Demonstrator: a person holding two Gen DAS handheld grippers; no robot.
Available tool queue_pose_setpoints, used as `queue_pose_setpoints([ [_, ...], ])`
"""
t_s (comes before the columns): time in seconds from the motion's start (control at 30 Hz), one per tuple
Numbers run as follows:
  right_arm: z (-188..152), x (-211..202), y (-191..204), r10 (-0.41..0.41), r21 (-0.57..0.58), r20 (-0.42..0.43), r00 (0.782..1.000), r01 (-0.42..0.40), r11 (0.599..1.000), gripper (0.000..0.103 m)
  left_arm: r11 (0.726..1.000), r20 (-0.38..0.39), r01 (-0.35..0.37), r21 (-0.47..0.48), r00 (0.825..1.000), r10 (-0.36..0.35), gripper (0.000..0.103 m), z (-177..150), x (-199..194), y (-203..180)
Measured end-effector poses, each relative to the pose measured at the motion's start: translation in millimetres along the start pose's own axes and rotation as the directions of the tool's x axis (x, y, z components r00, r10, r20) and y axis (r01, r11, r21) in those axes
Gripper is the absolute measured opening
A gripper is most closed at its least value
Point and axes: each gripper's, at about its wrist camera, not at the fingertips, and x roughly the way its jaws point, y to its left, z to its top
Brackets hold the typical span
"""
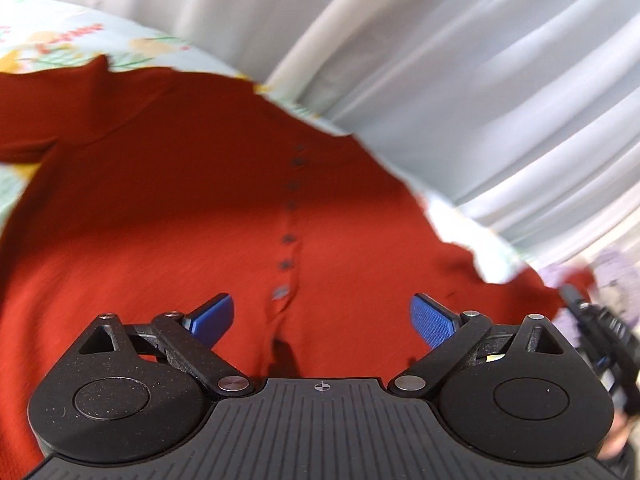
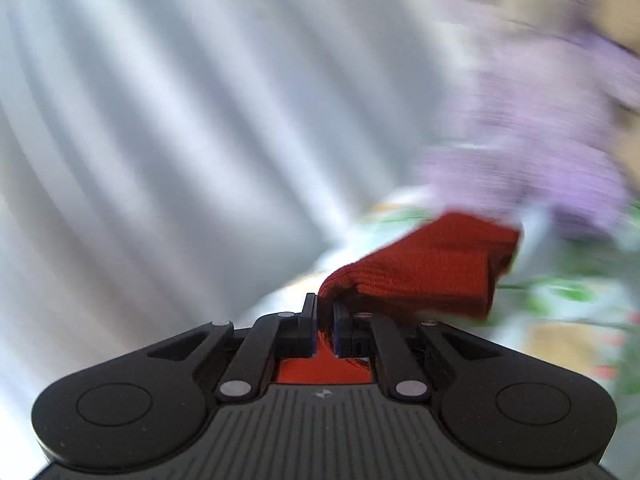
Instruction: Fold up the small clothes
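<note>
A red knitted garment (image 1: pixel 168 208) is seen spread flat over a floral-printed sheet (image 1: pixel 60 40), with a row of dark buttons (image 1: pixel 294 186) running down its middle. One short sleeve (image 1: pixel 28 148) is laid out to the left edge of the left wrist view. White pleated curtain (image 1: pixel 460 60) is seen behind the sheet.

The left gripper (image 1: pixel 322 320) is held above the lower part of the garment, near the button line. Its blue fingertips (image 1: pixel 212 318) are spread wide, and nothing is caught between them.

The right gripper (image 2: pixel 323 320) is closed narrow, and a bunched fold of the red fabric is pinched between its pads; the cloth (image 2: pixel 432 268) is seen trailing out to the right of the fingers. The right wrist view is heavily blurred. A pale purple shape (image 2: pixel 540 120) is noted at upper right there, possibly another garment or a sleeve; this cannot be settled. In the left wrist view the right gripper's black body (image 1: pixel 600 332) is visible at the far right edge, at the garment's raised corner.
</note>
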Motion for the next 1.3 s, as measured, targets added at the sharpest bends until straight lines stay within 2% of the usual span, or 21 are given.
queue_pose_setpoints([
  [0.03, -8, -1, 30, 0.093, -0.084, -0.035, 0.995, -0.095, 0.992, 0.007, 0.999, -0.007, 0.037, -0.006, 0.999, -0.037, 0.098, 5, 6, 0],
  [0.1, -33, 0, 79, 0.248, -0.201, -0.162, 0.955, -0.278, 0.939, 0.009, 0.996, -0.025, 0.090, -0.027, 0.996, -0.091, 0.098, 13, 16, 6],
  [0.17, -62, 4, 109, 0.322, -0.241, -0.302, 0.897, -0.399, 0.885, 0.017, 0.991, -0.048, 0.123, -0.057, 0.991, -0.126, 0.095, 17, 28, 17],
  [0.2, -75, 6, 117, 0.317, -0.247, -0.344, 0.884, -0.411, 0.877, 0.019, 0.989, -0.058, 0.124, -0.076, 0.990, -0.129, 0.093, 18, 34, 24],
  [0.23, -87, 7, 119, 0.302, -0.252, -0.369, 0.879, -0.407, 0.878, 0.019, 0.989, -0.067, 0.119, -0.089, 0.990, -0.126, 0.091, 18, 40, 30],
  [0.3, -100, 16, 112, 0.260, -0.222, -0.408, 0.875, -0.372, 0.901, 0.019, 0.990, -0.098, 0.095, -0.104, 0.990, -0.105, 0.081, 19, 49, 40],
  [0.4, -110, 23, 95, 0.203, -0.161, -0.453, 0.868, -0.304, 0.939, 0.019, 0.991, -0.130, 0.047, -0.122, 0.990, -0.063, 0.079, 19, 51, 50],
  [0.57, -119, 18, 75, 0.183, -0.105, -0.482, 0.857, -0.264, 0.959, 0.020, 0.984, -0.172, 0.029, -0.178, 0.983, -0.060, 0.077, 12, 52, 75],
  [0.63, -120, 22, 70, 0.182, -0.082, -0.493, 0.851, -0.254, 0.964, 0.020, 0.980, -0.158, 0.045, -0.196, 0.984, -0.077, 0.076, 10, 53, 79],
  [0.67, -121, 23, 66, 0.182, -0.070, -0.498, 0.848, -0.248, 0.966, 0.020, 0.979, -0.161, 0.039, -0.202, 0.984, -0.072, 0.072, 12, 54, 79],
  [0.7, -122, 25, 66, 0.181, -0.061, -0.505, 0.844, -0.244, 0.968, 0.021, 0.977, -0.167, 0.023, -0.212, 0.984, -0.059, 0.061, 13, 54, 79],
  [0.77, -124, 27, 63, 0.186, -0.042, -0.517, 0.835, -0.242, 0.969, 0.021, 0.972, -0.175, 0.019, -0.233, 0.983, -0.062, 0.051, 14, 55, 81],
  [0.8, -124, 29, 62, 0.189, -0.037, -0.523, 0.831, -0.244, 0.969, 0.021, 0.969, -0.180, 0.020, -0.247, 0.982, -0.066, 0.040, 13, 58, 83],
  [0.83, -124, 29, 62, 0.193, -0.035, -0.525, 0.829, -0.247, 0.968, 0.021, 0.964, -0.181, 0.020, -0.265, 0.981, -0.070, 0.034, 12, 60, 86],
  [0.87, -126, 33, 61, 0.195, -0.033, -0.528, 0.827, -0.250, 0.968, 0.022, 0.960, -0.182, 0.015, -0.280, 0.981, -0.068, 0.020, 11, 63, 88],
  [0.9, -126, 36, 62, 0.194, -0.034, -0.532, 0.824, -0.250, 0.968, 0.022, 0.959, -0.186, 0.011, -0.284, 0.980, -0.067, 0.011, 10, 65, 89],
  [0.93, -126, 38, 61, 0.191, -0.034, -0.535, 0.823, -0.247, 0.968, 0.022, 0.959, -0.185, 0.017, -0.282, 0.980, -0.071, 0.009, 10, 68, 89],
  [1.07, -130, 44, 57, 0.143, -0.051, -0.542, 0.828, -0.203, 0.978, 0.022, 0.975, -0.119, 0.068, -0.209, 0.988, -0.095, 0.007, 28, 56, 77],
  [1.17, -129, 45, 53, 0.099, -0.082, -0.540, 0.836, -0.169, 0.982, 0.022, 0.991, 0.023, 0.106, -0.078, 0.994, -0.105, 0.007, 61, 22, 58],
  [1.23, -125, 44, 49, 0.068, -0.108, -0.528, 0.847, -0.146, 0.983, 0.022, 0.998, 0.130, 0.050, 0.034, 0.990, -0.054, 0.007, 81, 1, 49],
  [1.3, -123, 42, 45, 0.036, -0.120, -0.508, 0.860, -0.113, 0.986, 0.021, 0.981, 0.217, -0.119, 0.152, 0.973, 0.084, 0.007, 93, -7, 42],
])
